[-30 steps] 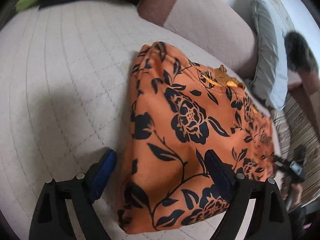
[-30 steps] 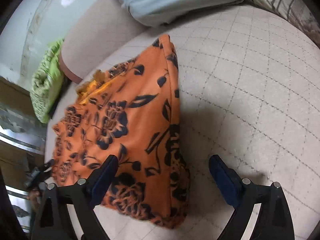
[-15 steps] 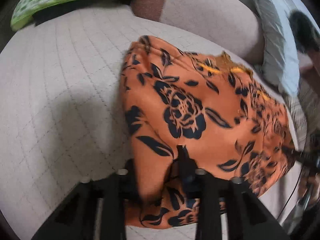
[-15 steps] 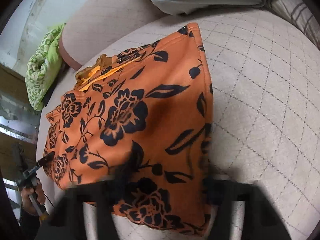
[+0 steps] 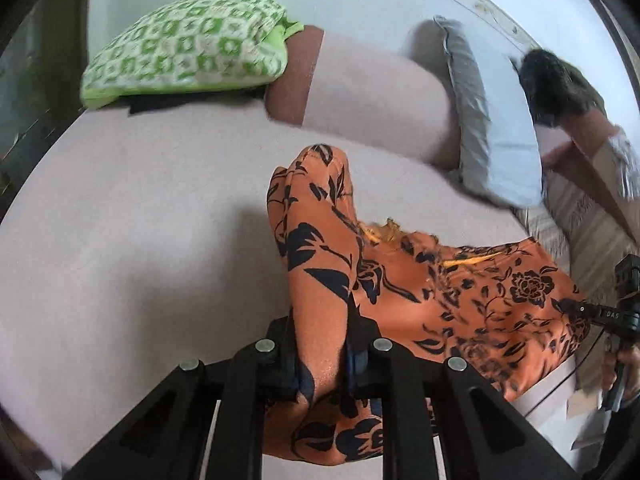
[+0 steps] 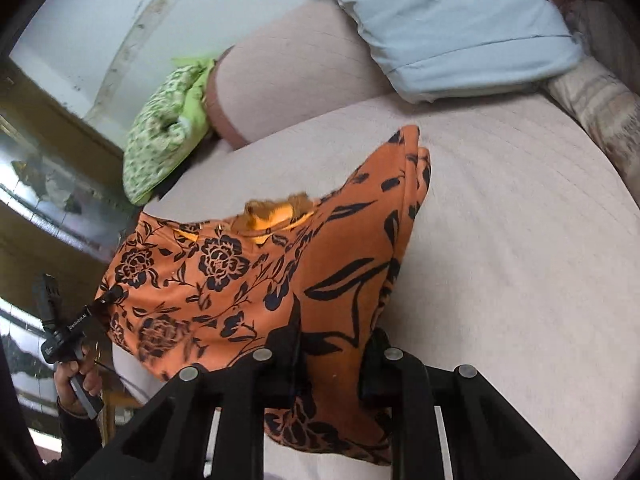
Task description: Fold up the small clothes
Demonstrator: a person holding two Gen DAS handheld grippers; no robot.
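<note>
An orange garment with black flowers point(image 5: 460, 300) is lifted off the quilted bed point(image 5: 140, 220) by its near edge, the far part still draped on it. My left gripper point(image 5: 320, 320) has its jaws closing, pads pressing a bunched fold of the cloth. In the right wrist view my right gripper point(image 6: 334, 344) is likewise closing on the garment point(image 6: 224, 272), pinching the opposite near corner. Each view shows the other gripper clamped on the cloth: the right one point(image 5: 572, 305) and the left one point(image 6: 106, 298), held by a hand point(image 6: 76, 376). A yellow lining point(image 6: 276, 216) shows at the garment's opening.
A green patterned pillow point(image 5: 188, 48), a beige bolster point(image 5: 372, 100) and a light blue pillow point(image 5: 492, 148) lie along the head of the bed. A striped blanket point(image 5: 592, 232) lies at the right edge. A person's dark-haired head point(image 5: 560, 80) shows beyond it.
Both grippers went from wide open around the garment's near corners to closed on the cloth. Both rose, lifting the near edge off the bed so the garment hangs between them.
</note>
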